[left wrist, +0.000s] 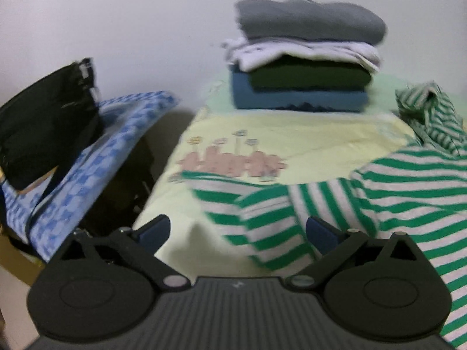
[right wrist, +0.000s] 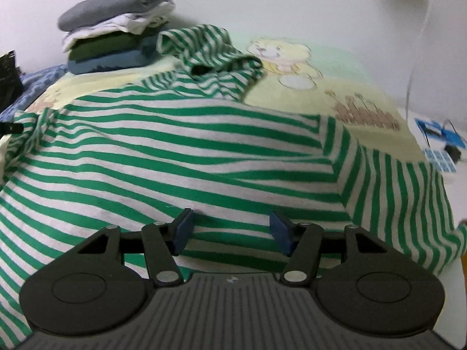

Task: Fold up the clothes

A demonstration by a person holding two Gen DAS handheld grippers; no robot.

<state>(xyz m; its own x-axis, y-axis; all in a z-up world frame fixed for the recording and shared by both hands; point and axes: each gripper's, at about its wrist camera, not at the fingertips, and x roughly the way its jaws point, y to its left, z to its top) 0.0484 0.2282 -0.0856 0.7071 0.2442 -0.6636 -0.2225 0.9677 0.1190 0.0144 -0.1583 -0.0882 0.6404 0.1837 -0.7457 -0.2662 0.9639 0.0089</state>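
Observation:
A green-and-white striped hooded top [right wrist: 181,151] lies spread on a pale yellow cartoon blanket [right wrist: 344,93], hood [right wrist: 210,55] bunched at the far end. In the left wrist view its left sleeve [left wrist: 262,213] lies folded in front of me. My left gripper [left wrist: 238,233] is open over the sleeve, holding nothing. My right gripper [right wrist: 230,230] is open just above the top's lower body, holding nothing. A stack of folded clothes [left wrist: 303,55], grey on top and blue at the bottom, stands at the far edge; it also shows in the right wrist view [right wrist: 113,29].
A blue checked cloth [left wrist: 87,169] with a black bag [left wrist: 43,128] on it lies to the left, across a dark gap [left wrist: 131,192]. Small blue items [right wrist: 437,143] lie on a white surface at right. A white wall [left wrist: 146,29] stands behind.

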